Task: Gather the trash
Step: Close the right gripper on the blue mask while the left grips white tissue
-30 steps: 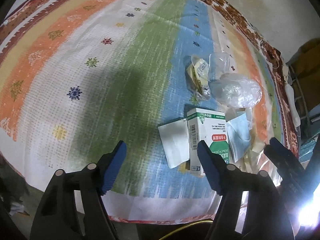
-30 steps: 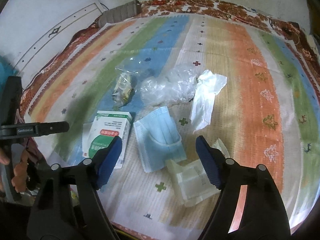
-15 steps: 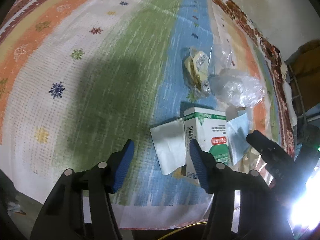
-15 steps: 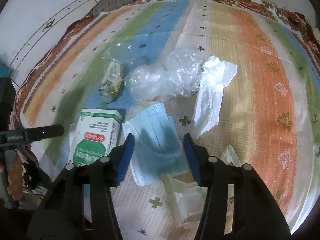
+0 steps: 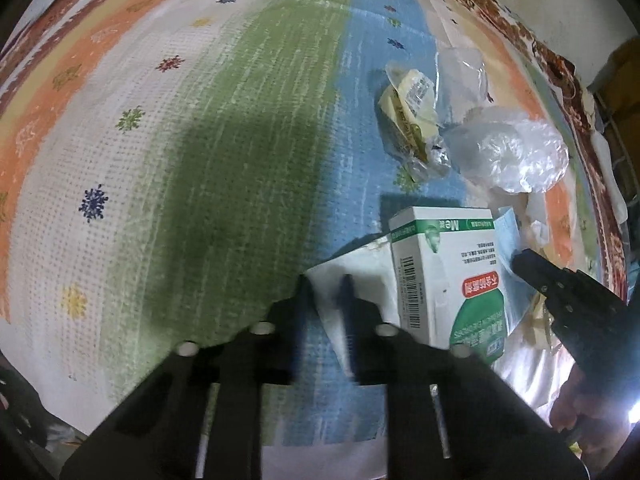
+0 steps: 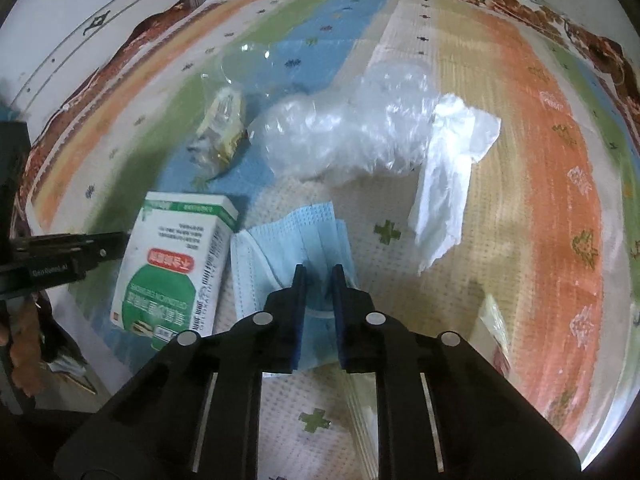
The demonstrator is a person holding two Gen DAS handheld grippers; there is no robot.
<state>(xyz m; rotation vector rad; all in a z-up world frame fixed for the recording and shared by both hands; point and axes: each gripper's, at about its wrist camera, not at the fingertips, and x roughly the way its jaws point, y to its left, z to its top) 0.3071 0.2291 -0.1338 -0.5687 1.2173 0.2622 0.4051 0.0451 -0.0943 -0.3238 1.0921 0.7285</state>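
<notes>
Landmark: green-and-white box [image 6: 176, 264]. To its left in the left wrist view, striped cloth [image 5: 168, 168] lies bare, w/ room to pass. Behind the box, crowded: yellow wrapper [image 6: 220, 128] and crumpled clear plastic [image 6: 344, 132] nearly touching. Right of the box, blue mask [image 6: 288, 240] just beside it, white tissue [image 6: 448, 192] further right (narrow bare strip between). Left gripper [image 5: 325, 280] sits over white paper [image 5: 360, 276] abutting the box.

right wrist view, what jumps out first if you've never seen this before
The right gripper, jaws nearly closed over a pale blue pleated face mask at centre. Left of the mask lies a green-and-white cardboard box; beyond it, a crumpled clear plastic bag on the striped woven cloth.
</notes>
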